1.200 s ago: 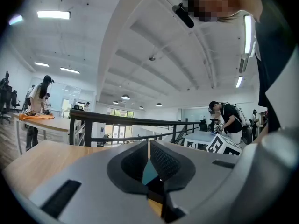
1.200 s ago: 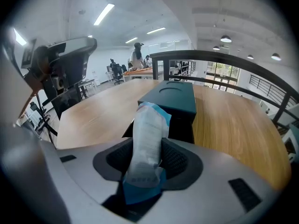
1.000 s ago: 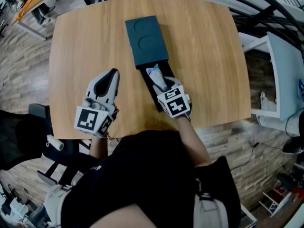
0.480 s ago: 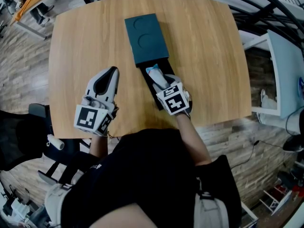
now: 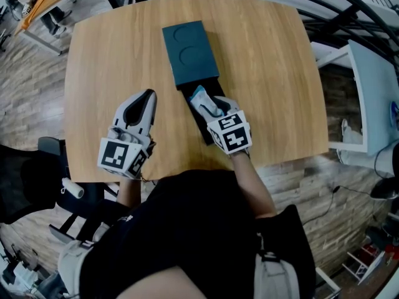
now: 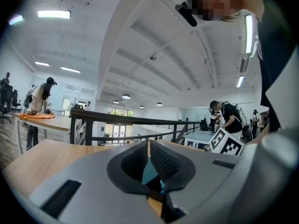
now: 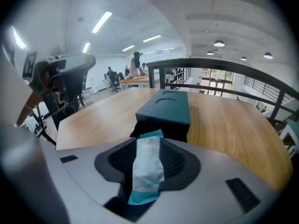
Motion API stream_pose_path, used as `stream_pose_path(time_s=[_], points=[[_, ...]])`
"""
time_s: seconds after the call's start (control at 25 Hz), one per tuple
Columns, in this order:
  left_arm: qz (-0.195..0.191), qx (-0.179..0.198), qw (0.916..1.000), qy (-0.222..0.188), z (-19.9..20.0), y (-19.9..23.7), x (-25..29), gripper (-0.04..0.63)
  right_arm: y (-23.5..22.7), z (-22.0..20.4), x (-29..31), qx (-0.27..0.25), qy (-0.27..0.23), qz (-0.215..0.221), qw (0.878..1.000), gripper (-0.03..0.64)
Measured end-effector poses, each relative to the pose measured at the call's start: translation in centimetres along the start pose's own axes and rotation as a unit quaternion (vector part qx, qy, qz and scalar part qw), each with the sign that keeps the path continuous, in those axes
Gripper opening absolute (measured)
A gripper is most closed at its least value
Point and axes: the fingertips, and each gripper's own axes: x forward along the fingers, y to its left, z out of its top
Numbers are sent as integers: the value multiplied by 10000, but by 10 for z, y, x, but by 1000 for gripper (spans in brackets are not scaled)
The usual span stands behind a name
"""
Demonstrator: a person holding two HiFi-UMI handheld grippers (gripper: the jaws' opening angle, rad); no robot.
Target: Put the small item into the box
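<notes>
Lighting: long white ceiling strip lamps (image 6: 53, 14) are shining brightly, evenly; pale wooden tabletop (image 5: 268, 61) is catching only soft shadows. Gripper views are curving, darkening at edges.

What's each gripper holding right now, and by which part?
Right gripper: the small white-and-teal packet, pinched across its middle, both teal ends sticking out; its jaws have just been closing on it. Left gripper: shut, nothing held.

Wooden table (image 5: 106, 73); black railing (image 7: 224, 62); plank floor (image 5: 31, 98)

The right gripper (image 7: 148, 144), its jaws just closing further, pinches a white-and-teal sachet (image 7: 146, 169), the teal box (image 7: 164, 107) just beyond.
</notes>
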Motion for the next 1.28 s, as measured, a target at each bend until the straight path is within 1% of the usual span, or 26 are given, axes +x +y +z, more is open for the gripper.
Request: stream_pose_path(time_s=[0.04, 0.16, 0.28, 0.44, 0.56, 0.8, 1.28], points=[[-15, 1, 10000, -2, 0, -2, 0, 26, -3, 8, -5, 36, -212, -81, 9997, 128], [-55, 27, 10000, 7, 1, -7, 0, 26, -9, 34, -26, 87, -808, -304, 9962, 59], [-118, 37, 9999, -17, 4, -14, 1, 26, -10, 58, -49, 127, -1302, -358, 9908, 44], [-228, 25, 9997, -24, 6, -24, 1, 26, -2, 86, -80, 246, -1825, -283, 9825, 40], [-296, -82, 9995, -32, 7, -30, 1, 26, 1, 100, -98, 210, -2157, -248, 9759, 37], [-374, -179, 9991, 2, 7, -39, 0, 26, 7, 108, -120, 117, -2374, -230, 9711, 31], [-404, -98, 9991, 25, 6, -45, -2, 26, 6, 104, -124, 70, -2359, -283, 9714, 28]])
